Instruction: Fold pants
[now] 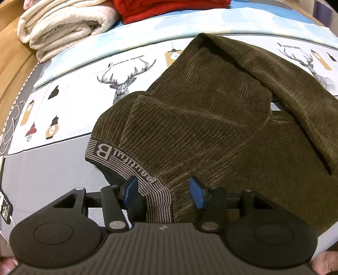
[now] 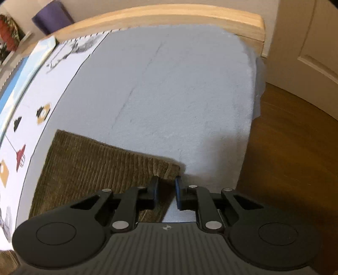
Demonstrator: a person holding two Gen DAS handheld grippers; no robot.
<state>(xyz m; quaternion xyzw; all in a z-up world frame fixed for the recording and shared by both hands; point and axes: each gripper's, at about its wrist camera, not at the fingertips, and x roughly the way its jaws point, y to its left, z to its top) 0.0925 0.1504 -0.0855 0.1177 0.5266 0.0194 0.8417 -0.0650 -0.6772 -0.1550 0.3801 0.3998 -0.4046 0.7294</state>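
Olive-brown corduroy pants [image 1: 211, 118] lie bunched on the bed, with one leg folded across the top right. The striped waistband [image 1: 131, 169] with lettering runs to my left gripper [image 1: 163, 190], which is open with the waistband lying between its blue pads. In the right wrist view a corner of the pants [image 2: 95, 165] lies flat on the grey sheet. My right gripper [image 2: 166, 186] is open by a narrow gap at that corner's edge, with cloth between the fingertips.
The bed sheet [image 1: 84, 69] has deer and lantern prints. A folded cream blanket [image 1: 63, 27] and a red cloth [image 1: 169, 8] lie at the far side. A wooden bed frame [image 2: 169, 17], a wooden floor [image 2: 285, 158] and a door [image 2: 312, 42] lie to the right.
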